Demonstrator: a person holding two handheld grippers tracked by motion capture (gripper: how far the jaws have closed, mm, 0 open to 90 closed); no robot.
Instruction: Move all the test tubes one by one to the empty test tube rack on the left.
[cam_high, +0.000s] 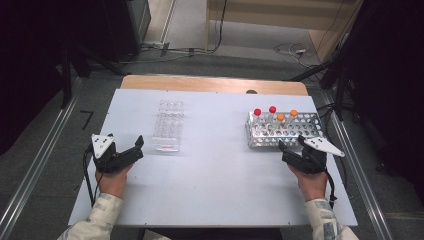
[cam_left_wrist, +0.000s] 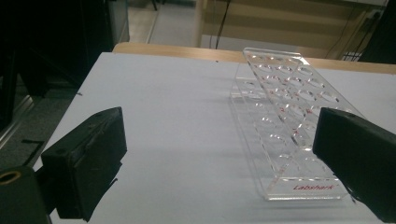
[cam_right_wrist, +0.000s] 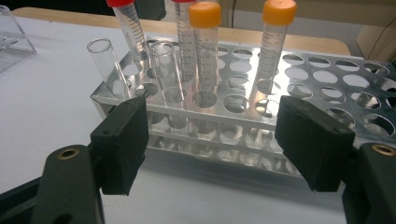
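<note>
A clear acrylic tube rack (cam_high: 167, 125) (cam_left_wrist: 285, 116) stands empty at the left middle of the white table (cam_high: 215, 185). At the right is a metal rack (cam_high: 282, 129) (cam_right_wrist: 327, 79) holding two red-capped tubes (cam_high: 257, 112) (cam_right_wrist: 128, 28), two orange-capped tubes (cam_high: 280, 117) (cam_right_wrist: 204, 51) and two uncapped clear tubes (cam_right_wrist: 106, 65). My left gripper (cam_high: 125, 146) (cam_left_wrist: 219, 135) is open, just left of the clear rack's near end. Just in front of the metal rack, my right gripper (cam_high: 291, 143) (cam_right_wrist: 212, 140) is open, its jaws wide apart and holding nothing.
The white sheet lies on a wooden table whose far edge (cam_high: 215, 84) shows behind it. Metal rails (cam_high: 45, 150) run along the floor on both sides, and cables (cam_high: 290, 49) lie on the floor beyond. Bare table surface lies between the two racks.
</note>
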